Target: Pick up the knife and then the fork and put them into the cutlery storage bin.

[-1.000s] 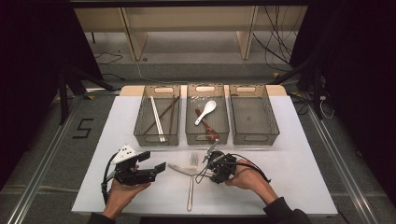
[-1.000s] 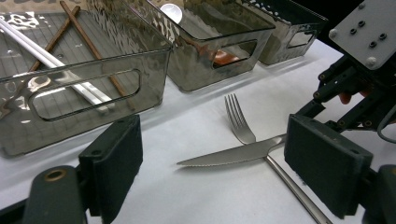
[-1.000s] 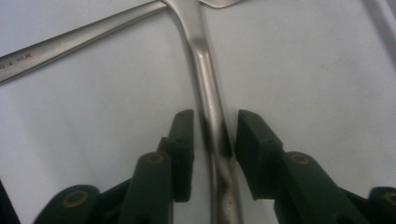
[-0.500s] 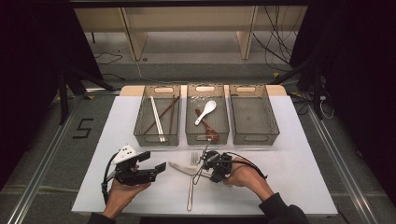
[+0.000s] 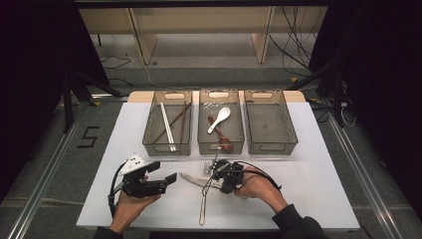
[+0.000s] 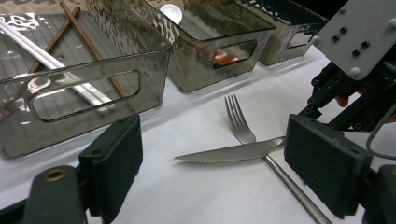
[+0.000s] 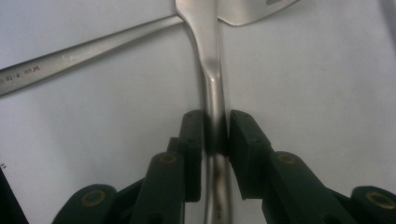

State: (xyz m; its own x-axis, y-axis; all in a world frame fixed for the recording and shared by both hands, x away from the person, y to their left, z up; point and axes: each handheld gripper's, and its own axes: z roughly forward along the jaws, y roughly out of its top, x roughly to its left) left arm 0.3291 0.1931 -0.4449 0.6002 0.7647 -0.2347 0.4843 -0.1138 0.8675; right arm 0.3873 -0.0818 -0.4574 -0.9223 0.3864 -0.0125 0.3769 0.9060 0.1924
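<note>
Near the front edge of the white table (image 5: pixel 323 189), the right gripper (image 7: pixel 215 135) pinches the handle of a steel knife (image 7: pixel 212 88). Its jaws have just been closing, and both pads now sit against the handle's sides.

Finding one — axis. The knife lies on the table, with its long axis running straight out along the jaws. The serrated blade points away from the right gripper and toward the left gripper (image 6: pixel 219 161). The grip is at the handle end, so the blade's whole length hangs out beyond the pads.

Finding two — crossing. The knife lies over the neck of a fork (image 6: pixel 238 123), almost square to it. The fork's tines point toward the bins and its handle points back at the person. As I judge it, a straight lift would clear the fork, while a drag could shift it.

Finding three — the right hand already holds the knife. The left gripper rests just beside the blade tip with its jaws spread wide and nothing between them.

Finding four — the empty right-hand bin (image 5: pixel 271 144) lies beyond the right gripper, on the table's far side.

Writing: a taped figure "5" (image 5: pixel 89 137) marks the floor. A small stamp (image 7: pixel 23 70) on the fork's handle is too blurred to read with confidence.
</note>
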